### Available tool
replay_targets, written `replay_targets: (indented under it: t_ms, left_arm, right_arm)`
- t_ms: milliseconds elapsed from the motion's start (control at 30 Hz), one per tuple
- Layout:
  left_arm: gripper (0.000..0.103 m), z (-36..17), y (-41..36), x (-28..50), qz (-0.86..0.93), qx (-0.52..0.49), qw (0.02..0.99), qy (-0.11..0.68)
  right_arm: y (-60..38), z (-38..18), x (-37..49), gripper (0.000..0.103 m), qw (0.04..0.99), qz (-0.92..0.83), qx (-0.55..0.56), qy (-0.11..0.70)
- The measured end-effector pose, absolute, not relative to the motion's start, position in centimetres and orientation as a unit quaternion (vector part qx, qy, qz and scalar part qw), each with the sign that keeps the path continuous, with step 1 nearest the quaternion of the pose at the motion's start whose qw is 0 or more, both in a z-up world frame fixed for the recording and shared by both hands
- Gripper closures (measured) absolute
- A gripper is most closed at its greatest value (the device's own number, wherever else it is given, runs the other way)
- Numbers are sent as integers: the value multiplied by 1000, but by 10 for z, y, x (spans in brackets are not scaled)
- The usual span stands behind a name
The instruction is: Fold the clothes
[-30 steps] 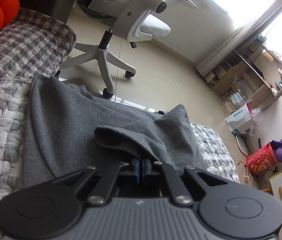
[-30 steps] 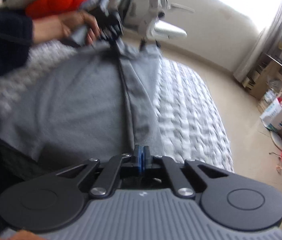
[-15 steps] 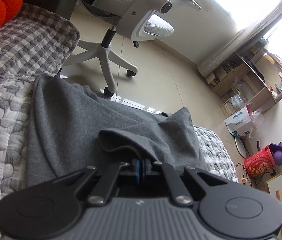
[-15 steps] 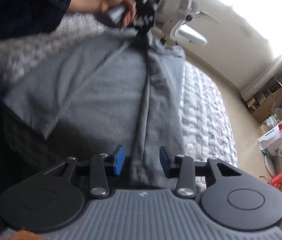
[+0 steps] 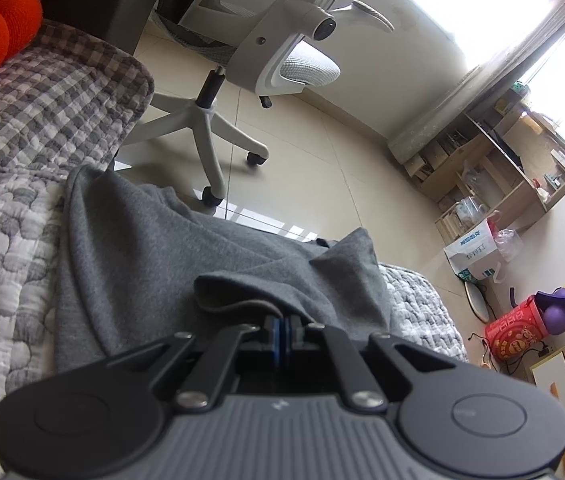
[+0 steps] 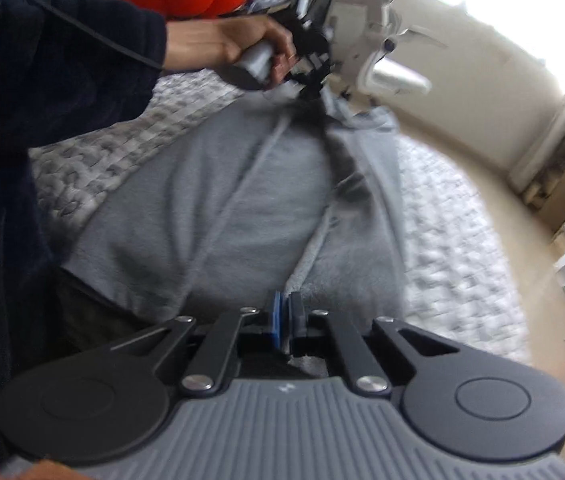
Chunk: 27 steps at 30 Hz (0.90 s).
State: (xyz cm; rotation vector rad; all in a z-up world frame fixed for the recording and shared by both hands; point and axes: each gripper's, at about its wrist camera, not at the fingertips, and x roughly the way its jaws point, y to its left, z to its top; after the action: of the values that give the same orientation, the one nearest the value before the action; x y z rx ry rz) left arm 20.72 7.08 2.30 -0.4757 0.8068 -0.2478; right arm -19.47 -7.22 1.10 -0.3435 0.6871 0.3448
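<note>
Bed (image 5: 6,240) fills the lower field: quilted cover in grey-and-white check, puckered stitching, soft and yielding, so it gives no firm backing to press a crease against. Spread lengthwise on it, the grey garment (image 6: 210,208), a thick brushed knit, matte, fleece-like nap, hems stitched flat; one long edge is turned over along its length and makes a raised ridge down the middle. Judged soft and limp, moderately light, not slippery and not fragile; it will sag between two held points and drag on the quilt rather than slide (nap against stitching, likely to cling). Best holds look to be the hemmed edges and corners, where doubled cloth gives the pads something to bite. Far end: left gripper (image 5: 281,326) has its blue pads pressed together on a fold of the garment's hem, cloth bunched over the fingertips; in the right wrist view the person's hand (image 6: 242,46), dark sleeve behind it, carries that tool at the far edge. Near end: right gripper (image 6: 285,312) is clamped on the garment's near edge, a sliver of grey cloth visible between the pads. Beyond the bed, a white mesh office chair (image 5: 282,60) on smooth beige tile.
</note>
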Motion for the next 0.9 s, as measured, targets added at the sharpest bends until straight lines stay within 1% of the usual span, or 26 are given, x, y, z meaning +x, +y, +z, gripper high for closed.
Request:
replay_targets:
  t_ms: [167, 367, 567, 733, 833, 900]
  left_arm:
    - [101, 23, 78, 207, -116, -242, 887, 376]
    - [101, 25, 73, 207, -117, -228, 892, 373]
    - [102, 33, 78, 206, -115, -220, 903, 351]
    - [102, 31, 79, 206, -104, -212, 906, 351]
    - [102, 28, 80, 207, -97, -208, 906, 355]
    - [102, 27, 80, 207, -95, -204, 906, 358]
  right_arm:
    - [-67, 18, -197, 100, 911, 205, -97, 344]
    - [-68, 5, -197, 99, 900, 205, -127, 364]
    - [-80, 16, -202, 99, 895, 237, -140, 350]
    - [-71, 3, -200, 98, 884, 251, -179, 352]
    - [-70, 4, -204, 93, 885, 267, -166, 343]
    - [-78, 5, -205, 93, 884, 277, -136, 351]
